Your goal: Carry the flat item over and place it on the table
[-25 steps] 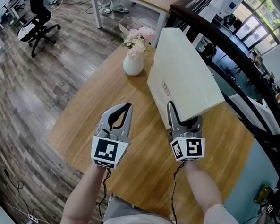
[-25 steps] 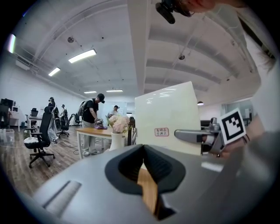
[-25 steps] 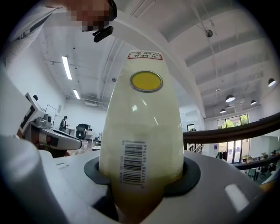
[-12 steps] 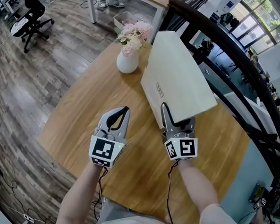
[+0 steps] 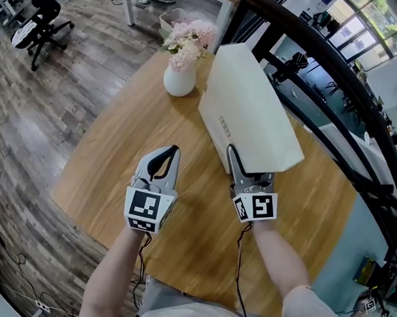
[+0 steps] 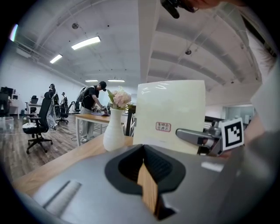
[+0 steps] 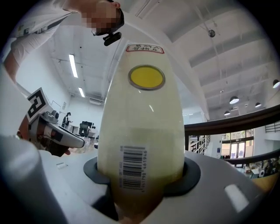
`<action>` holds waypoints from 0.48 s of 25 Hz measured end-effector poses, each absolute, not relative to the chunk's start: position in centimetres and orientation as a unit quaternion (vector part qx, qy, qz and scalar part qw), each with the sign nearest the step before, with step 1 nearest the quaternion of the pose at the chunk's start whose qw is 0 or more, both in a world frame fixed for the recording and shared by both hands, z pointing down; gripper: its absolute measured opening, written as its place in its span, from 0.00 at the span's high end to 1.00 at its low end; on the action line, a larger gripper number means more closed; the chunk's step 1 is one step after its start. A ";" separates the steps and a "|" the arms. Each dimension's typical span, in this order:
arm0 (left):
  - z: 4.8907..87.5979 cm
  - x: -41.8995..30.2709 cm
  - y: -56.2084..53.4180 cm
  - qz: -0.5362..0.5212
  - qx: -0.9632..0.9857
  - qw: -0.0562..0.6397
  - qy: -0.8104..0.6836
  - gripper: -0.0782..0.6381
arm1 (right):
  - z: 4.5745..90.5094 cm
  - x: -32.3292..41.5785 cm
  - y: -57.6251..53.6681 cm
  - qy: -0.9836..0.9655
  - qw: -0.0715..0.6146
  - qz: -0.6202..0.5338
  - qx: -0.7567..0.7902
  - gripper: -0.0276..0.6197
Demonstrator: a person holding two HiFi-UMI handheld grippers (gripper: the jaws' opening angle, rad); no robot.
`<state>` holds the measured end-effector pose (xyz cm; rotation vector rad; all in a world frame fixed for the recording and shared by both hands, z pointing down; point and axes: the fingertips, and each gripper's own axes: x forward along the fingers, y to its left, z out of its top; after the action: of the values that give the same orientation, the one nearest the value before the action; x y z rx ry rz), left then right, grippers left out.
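Observation:
The flat item is a thin cream box (image 5: 249, 111) with a small label on its side. My right gripper (image 5: 237, 160) is shut on the box's near edge and holds it up over the round wooden table (image 5: 112, 166). In the right gripper view the box (image 7: 142, 127) fills the gap between the jaws, showing a barcode and a yellow sticker. My left gripper (image 5: 173, 149) hovers to the left of the box, shut and empty. The left gripper view shows the box's broad face (image 6: 170, 113) standing upright beside the right gripper.
A white vase (image 5: 179, 78) with pink flowers (image 5: 188, 38) stands on the table's far side, close to the box's left. A black railing (image 5: 327, 66) curves round the table's right side. An office chair (image 5: 39, 23) stands on the wood floor, far left.
The right gripper and the box have drifted slightly left, nearer the vase, with the grip unchanged. The left gripper has kept its place beside them.

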<state>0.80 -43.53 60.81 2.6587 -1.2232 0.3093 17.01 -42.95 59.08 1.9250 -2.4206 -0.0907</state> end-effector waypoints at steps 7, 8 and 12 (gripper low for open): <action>62.0 0.0 -44.0 0.117 0.889 0.122 -0.425 0.89 | 59.6 17.3 -43.3 -0.782 0.019 -0.028 0.623 0.50; 62.2 -0.1 -43.9 0.121 0.887 0.125 -0.427 0.89 | 59.7 17.4 -43.3 -0.782 0.019 -0.027 0.623 0.49; 62.4 0.1 -43.1 0.134 0.887 0.134 -0.422 0.89 | 59.5 17.4 -43.0 -0.785 0.018 -0.011 0.619 0.46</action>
<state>0.06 -43.12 62.42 2.5708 -1.2233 0.3885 17.45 -43.04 59.50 1.9219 -2.4397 -0.0336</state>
